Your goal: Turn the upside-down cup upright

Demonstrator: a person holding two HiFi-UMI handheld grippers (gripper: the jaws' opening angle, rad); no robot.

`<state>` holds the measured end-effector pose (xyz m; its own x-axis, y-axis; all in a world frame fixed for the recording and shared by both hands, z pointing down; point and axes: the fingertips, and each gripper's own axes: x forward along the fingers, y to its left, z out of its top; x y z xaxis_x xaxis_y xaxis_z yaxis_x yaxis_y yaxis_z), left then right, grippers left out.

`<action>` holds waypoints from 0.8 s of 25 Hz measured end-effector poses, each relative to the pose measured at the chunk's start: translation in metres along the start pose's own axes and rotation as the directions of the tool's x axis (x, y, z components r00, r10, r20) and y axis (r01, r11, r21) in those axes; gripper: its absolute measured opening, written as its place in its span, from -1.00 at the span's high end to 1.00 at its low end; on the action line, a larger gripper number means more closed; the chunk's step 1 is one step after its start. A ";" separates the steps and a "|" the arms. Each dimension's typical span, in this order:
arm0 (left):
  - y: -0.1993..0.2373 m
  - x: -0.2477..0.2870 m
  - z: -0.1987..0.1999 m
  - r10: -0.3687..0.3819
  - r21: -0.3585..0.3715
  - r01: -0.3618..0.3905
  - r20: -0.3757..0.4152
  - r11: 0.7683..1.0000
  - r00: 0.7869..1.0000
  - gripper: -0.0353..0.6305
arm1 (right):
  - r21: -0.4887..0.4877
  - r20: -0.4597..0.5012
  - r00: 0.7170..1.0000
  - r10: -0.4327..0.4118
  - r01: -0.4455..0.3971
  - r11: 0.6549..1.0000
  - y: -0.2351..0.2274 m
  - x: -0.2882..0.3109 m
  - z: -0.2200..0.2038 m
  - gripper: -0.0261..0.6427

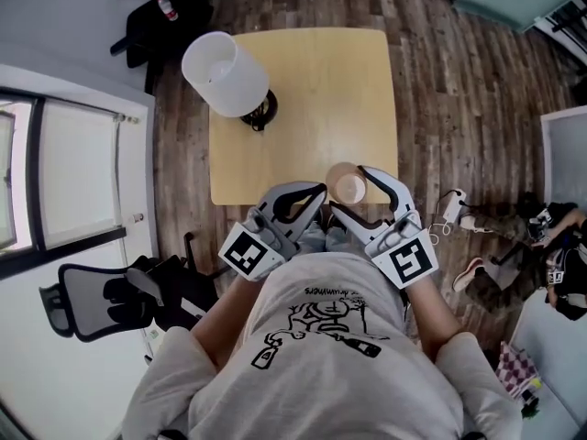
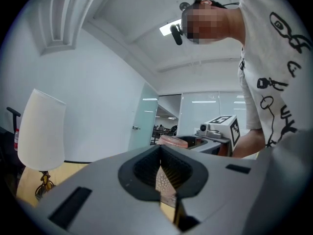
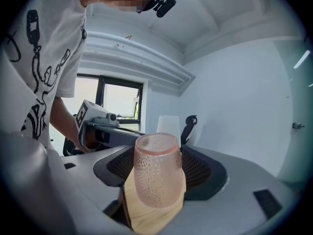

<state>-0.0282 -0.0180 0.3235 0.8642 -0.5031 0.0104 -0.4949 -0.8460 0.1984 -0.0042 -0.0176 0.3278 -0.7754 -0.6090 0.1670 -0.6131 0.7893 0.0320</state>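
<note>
A pink, dotted glass cup (image 1: 348,189) stands on end between the jaws of my right gripper (image 1: 348,187), above the near edge of the light wooden table (image 1: 312,99). In the right gripper view the cup (image 3: 157,173) fills the gap, with the black pads against both its sides and the tabletop showing below it; the right gripper (image 3: 157,177) is shut on it. Which end of the cup is up I cannot tell. My left gripper (image 1: 320,192) sits just left of the cup, its jaws shut with nothing in them (image 2: 161,151). The cup's top edge (image 2: 172,141) shows beyond them.
A table lamp with a white shade (image 1: 225,73) stands at the table's far left corner. A black office chair (image 1: 101,301) is at the person's left, by a window. A black stand (image 1: 156,16) is beyond the table. Cables and shoes (image 1: 459,209) lie on the wooden floor to the right.
</note>
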 end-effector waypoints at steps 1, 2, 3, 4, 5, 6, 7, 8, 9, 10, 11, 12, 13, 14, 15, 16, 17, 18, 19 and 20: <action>-0.001 0.000 0.002 0.000 -0.009 0.000 0.008 1.000 1.000 0.87 | -0.001 0.004 1.000 0.001 -0.001 1.000 0.001 -0.002 0.005 0.00; -0.003 0.001 0.005 -0.003 -0.017 0.003 0.016 1.000 1.000 0.87 | -0.008 0.002 1.000 0.005 -0.005 1.000 0.003 -0.004 0.008 0.00; -0.004 0.001 0.008 -0.006 -0.021 0.007 0.024 1.000 1.000 0.87 | -0.018 -0.004 1.000 0.009 -0.009 1.000 0.005 -0.007 0.009 0.00; -0.006 0.000 0.010 -0.010 -0.019 0.010 0.028 1.000 1.000 0.87 | -0.024 -0.008 1.000 0.010 -0.011 1.000 0.007 -0.008 0.010 0.00; -0.007 0.000 0.011 -0.011 -0.014 0.012 0.031 1.000 0.999 0.87 | -0.023 -0.005 1.000 0.008 -0.008 1.000 0.008 -0.010 0.011 0.00; -0.008 -0.001 0.012 -0.010 -0.011 0.011 0.034 1.000 0.999 0.87 | -0.015 0.004 1.000 0.003 -0.003 1.000 0.009 -0.011 0.013 0.00; -0.008 -0.002 0.013 -0.007 -0.010 0.007 0.035 1.000 0.999 0.87 | -0.003 0.016 1.000 -0.003 0.003 1.000 0.008 -0.012 0.015 0.00; -0.007 -0.002 0.014 -0.003 -0.012 0.003 0.036 1.000 0.999 0.87 | 0.009 0.028 1.000 -0.011 0.011 1.000 0.007 -0.013 0.018 0.00; -0.007 -0.003 0.015 0.002 -0.015 -0.001 0.037 1.000 0.999 0.87 | 0.022 0.038 0.999 -0.018 0.017 1.000 0.006 -0.014 0.019 0.00; -0.007 -0.003 0.016 0.006 -0.019 -0.005 0.037 1.000 0.999 0.87 | 0.039 0.046 0.999 -0.025 0.023 0.999 0.004 -0.015 0.021 0.00; -0.007 -0.003 0.017 0.008 -0.021 -0.007 0.037 1.000 0.999 0.87 | 0.061 0.053 0.998 -0.031 0.028 0.998 0.002 -0.016 0.022 0.00; -0.007 -0.004 0.018 0.007 -0.020 -0.007 0.039 1.000 0.999 0.87 | 0.087 0.058 0.998 -0.036 0.030 0.996 -0.001 -0.017 0.022 0.00; -0.007 -0.004 0.019 0.005 -0.019 -0.004 0.042 1.000 0.999 0.86 | 0.117 0.061 0.997 -0.038 0.031 0.993 -0.003 -0.018 0.020 0.00; -0.007 -0.004 0.020 0.002 -0.022 -0.001 0.045 1.000 0.999 0.86 | 0.153 0.065 0.997 -0.041 0.031 0.988 -0.006 -0.020 0.019 0.00; -0.006 -0.005 0.021 0.001 -0.031 0.001 0.049 1.000 0.999 0.86 | 0.199 0.075 0.996 -0.051 0.035 0.979 -0.010 -0.021 0.017 0.00; -0.006 -0.005 0.022 -0.001 -0.043 0.003 0.053 0.999 0.999 0.86 | 0.258 0.091 0.993 -0.069 0.044 0.965 -0.016 -0.024 0.016 0.00; -0.006 -0.004 0.022 -0.003 -0.055 0.006 0.055 0.998 0.998 0.85 | 0.327 0.109 0.990 -0.094 0.053 0.943 -0.022 -0.026 0.014 0.00; -0.006 -0.003 0.023 -0.007 -0.065 0.011 0.054 0.998 0.998 0.76 | 0.402 0.125 0.985 -0.121 0.061 0.914 -0.029 -0.029 0.011 0.00; -0.007 -0.003 0.023 -0.011 -0.073 0.015 0.051 0.997 0.999 0.60 | 0.478 0.141 0.979 -0.150 0.065 0.876 -0.035 -0.031 0.008 0.00; -0.007 -0.002 0.022 -0.016 -0.078 0.020 0.046 0.997 0.999 0.51 | 0.554 0.156 0.972 -0.179 0.064 0.830 -0.041 -0.034 0.005 0.00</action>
<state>-0.0286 -0.0146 0.3003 0.8669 -0.4971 -0.0375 -0.4693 -0.8392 0.2748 0.0459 -0.0296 0.3160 -0.6673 -0.7448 0.0031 -0.6422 0.5733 -0.5088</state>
